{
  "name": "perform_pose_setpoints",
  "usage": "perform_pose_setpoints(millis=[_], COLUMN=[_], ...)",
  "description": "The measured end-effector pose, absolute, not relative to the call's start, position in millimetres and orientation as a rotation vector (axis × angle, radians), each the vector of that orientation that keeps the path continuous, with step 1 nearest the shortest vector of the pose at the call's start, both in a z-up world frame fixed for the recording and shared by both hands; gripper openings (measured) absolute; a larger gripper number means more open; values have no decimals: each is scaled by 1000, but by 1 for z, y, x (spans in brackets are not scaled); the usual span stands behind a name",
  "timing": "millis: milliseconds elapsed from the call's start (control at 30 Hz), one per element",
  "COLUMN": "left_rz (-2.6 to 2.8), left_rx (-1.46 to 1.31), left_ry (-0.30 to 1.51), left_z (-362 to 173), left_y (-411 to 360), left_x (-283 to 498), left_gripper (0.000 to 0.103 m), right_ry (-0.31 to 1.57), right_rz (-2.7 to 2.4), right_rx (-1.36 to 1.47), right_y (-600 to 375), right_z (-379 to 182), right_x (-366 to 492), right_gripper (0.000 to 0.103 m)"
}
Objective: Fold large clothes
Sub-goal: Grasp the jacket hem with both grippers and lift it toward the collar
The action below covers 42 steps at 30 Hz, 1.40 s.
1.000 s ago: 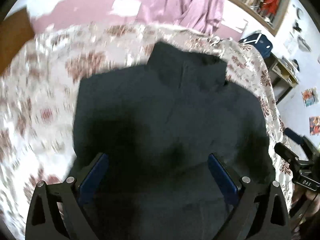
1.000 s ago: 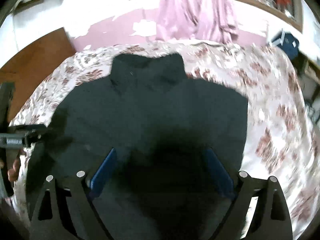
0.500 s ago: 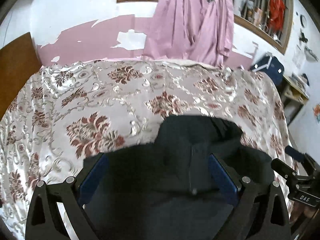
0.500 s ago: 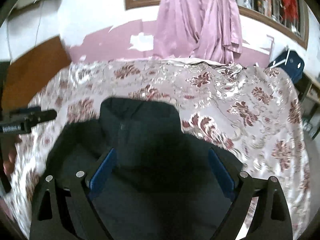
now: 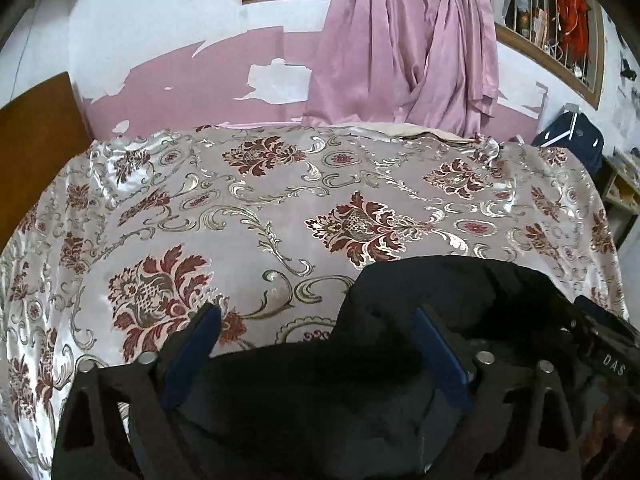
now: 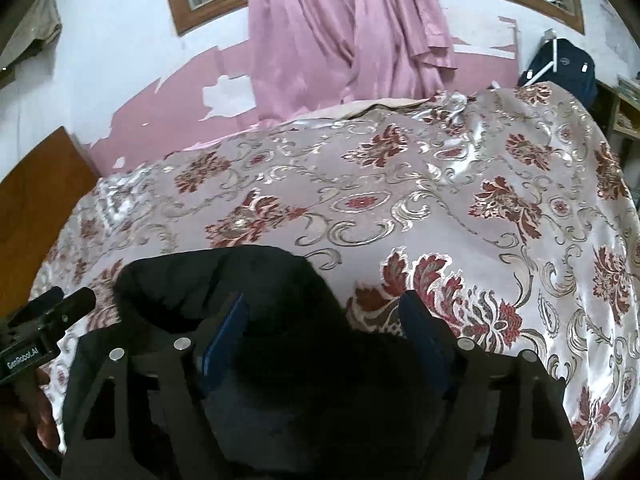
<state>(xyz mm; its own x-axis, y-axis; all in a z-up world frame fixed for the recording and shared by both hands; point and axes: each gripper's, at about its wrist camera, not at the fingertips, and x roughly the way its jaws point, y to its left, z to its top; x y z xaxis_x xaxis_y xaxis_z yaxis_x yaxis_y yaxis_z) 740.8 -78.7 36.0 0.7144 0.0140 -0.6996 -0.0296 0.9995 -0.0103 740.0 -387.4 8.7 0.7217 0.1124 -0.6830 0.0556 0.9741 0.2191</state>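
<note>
A black high-collared garment point(image 5: 320, 392) lies flat on the floral bedspread point(image 5: 280, 208), its collar point(image 5: 440, 284) pointing to the far side. My left gripper point(image 5: 318, 340) hovers over the garment's left shoulder edge. Its jaws are closing, with cloth between the blue pads point(image 5: 196, 344) but not pinched. In the right wrist view the garment point(image 6: 304, 392) fills the bottom and its collar point(image 6: 224, 276) sits left of centre. My right gripper point(image 6: 324, 332) is over the right shoulder edge, jaws also closing around loose cloth. Each view shows the other gripper at its side edge.
The bedspread point(image 6: 480, 208) stretches far beyond the collar. A pink curtain point(image 5: 400, 48) hangs on the back wall. A wooden board point(image 5: 32, 132) stands at the left and a dark blue backpack point(image 6: 560, 64) at the right. A hand point(image 6: 40, 420) shows at the lower left.
Both grippers have travelled up the garment from its body to the shoulder line beside the collar. More bedspread now shows ahead. Both pairs of jaws stand narrower than before.
</note>
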Motion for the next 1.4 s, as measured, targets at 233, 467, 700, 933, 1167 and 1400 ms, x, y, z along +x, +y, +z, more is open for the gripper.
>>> perform_pose_setpoints(millis=[233, 467, 700, 933, 1167, 1400], left_rz=[-41, -115, -132, -85, -82, -203], left_rx=[-70, -117, -86, -229, -235, -242], left_ry=[775, 716, 742, 783, 808, 751], left_z=[23, 31, 26, 30, 8, -1], left_y=[-80, -54, -33, -28, -55, -63], left_x=[730, 683, 665, 714, 765, 752], left_gripper=[6, 3, 1, 6, 69, 8], right_ry=[711, 632, 642, 705, 772, 691], right_rz=[58, 142, 171, 173, 127, 84], right_rx=[267, 199, 133, 301, 259, 209], right_y=[-387, -395, -412, -417, -377, -371], right_z=[-2, 26, 29, 25, -1, -18], right_x=[724, 672, 644, 690, 755, 732], right_gripper=[10, 1, 0, 75, 72, 8])
